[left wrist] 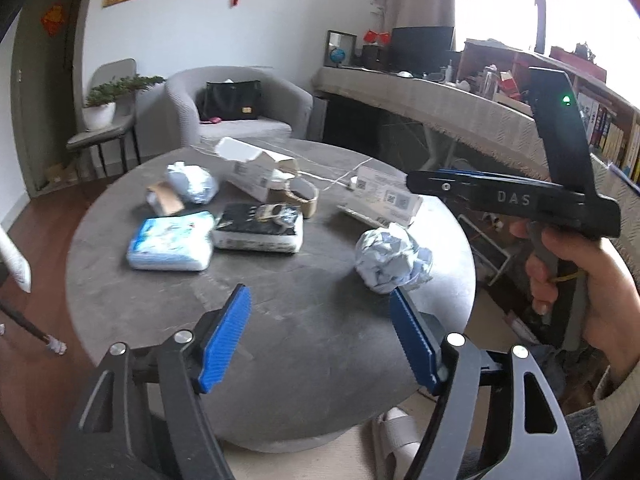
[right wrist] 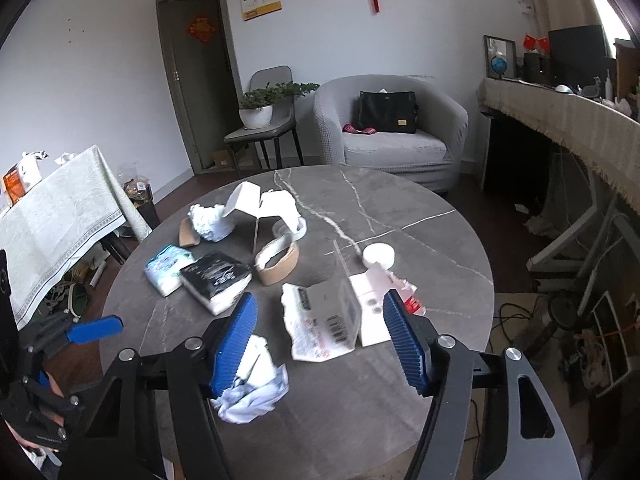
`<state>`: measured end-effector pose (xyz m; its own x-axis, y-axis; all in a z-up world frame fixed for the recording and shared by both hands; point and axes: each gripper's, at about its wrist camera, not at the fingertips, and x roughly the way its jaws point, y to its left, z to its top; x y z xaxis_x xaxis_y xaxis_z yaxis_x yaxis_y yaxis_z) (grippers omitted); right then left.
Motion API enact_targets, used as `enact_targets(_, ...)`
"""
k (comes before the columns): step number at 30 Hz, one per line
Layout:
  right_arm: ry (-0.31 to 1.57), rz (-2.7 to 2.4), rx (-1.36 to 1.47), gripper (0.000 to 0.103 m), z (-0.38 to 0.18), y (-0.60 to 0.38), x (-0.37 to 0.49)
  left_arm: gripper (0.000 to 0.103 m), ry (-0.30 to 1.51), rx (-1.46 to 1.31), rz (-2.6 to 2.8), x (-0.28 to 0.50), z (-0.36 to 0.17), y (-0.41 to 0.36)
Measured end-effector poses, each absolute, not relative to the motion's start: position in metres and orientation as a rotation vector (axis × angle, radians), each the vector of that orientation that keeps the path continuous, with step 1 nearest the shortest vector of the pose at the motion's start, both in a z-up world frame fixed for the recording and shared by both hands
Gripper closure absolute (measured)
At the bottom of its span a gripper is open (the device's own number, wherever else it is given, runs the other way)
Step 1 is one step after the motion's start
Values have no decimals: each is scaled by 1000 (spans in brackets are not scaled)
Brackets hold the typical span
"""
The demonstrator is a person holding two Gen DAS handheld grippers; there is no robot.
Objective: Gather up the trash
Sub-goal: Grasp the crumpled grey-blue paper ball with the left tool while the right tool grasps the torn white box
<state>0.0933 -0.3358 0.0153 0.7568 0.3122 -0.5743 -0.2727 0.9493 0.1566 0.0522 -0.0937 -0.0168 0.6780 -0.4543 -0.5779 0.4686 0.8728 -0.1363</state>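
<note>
1. The left gripper (left wrist: 320, 336) hangs over the near edge of the round grey stone table (left wrist: 304, 344), its blue ribbed pads spread apart with only bare tabletop between them.
2. The right gripper (right wrist: 320, 336) is also spread and holds nothing; a crumpled ball of pale paper (right wrist: 256, 384) lies on the table under and just beside its left pad, and whether they touch cannot be told.
3. In the left wrist view the same crumpled ball (left wrist: 390, 260) sits just beyond the left gripper's right pad, apart from it. The person's hand (left wrist: 576, 280) holding the right gripper's handle shows at the right edge.
4. Ahead of the right gripper lies a torn white carton with barcode labels (right wrist: 324, 320), with a flat white card (right wrist: 372, 308) just beside it.
5. Mid-table sit a black-wrapped tissue pack (right wrist: 218, 280) and a blue-and-white tissue pack (right wrist: 168, 268), side by side and touching.
6. A brown tape roll (right wrist: 278, 264) stands just beyond the black pack.
7. Farther back are a second crumpled paper wad (right wrist: 210, 220), an opened white box (right wrist: 260, 204), and a small white round disc (right wrist: 378, 256) to the right.
8. Behind the table stand a grey armchair (right wrist: 390, 140) with a black bag (right wrist: 387, 112) on its seat, and a potted plant (right wrist: 258, 108) on a chair.
</note>
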Motion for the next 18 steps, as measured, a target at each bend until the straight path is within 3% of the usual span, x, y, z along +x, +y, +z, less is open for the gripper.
enact_targets(11,699,337,99,40,2,-350,124,29,693,-23,-628,85,-28,-137)
enact_targets(18,742,355,113,49,-7,-347,141,29,725,-65,-662,102,-40,-151)
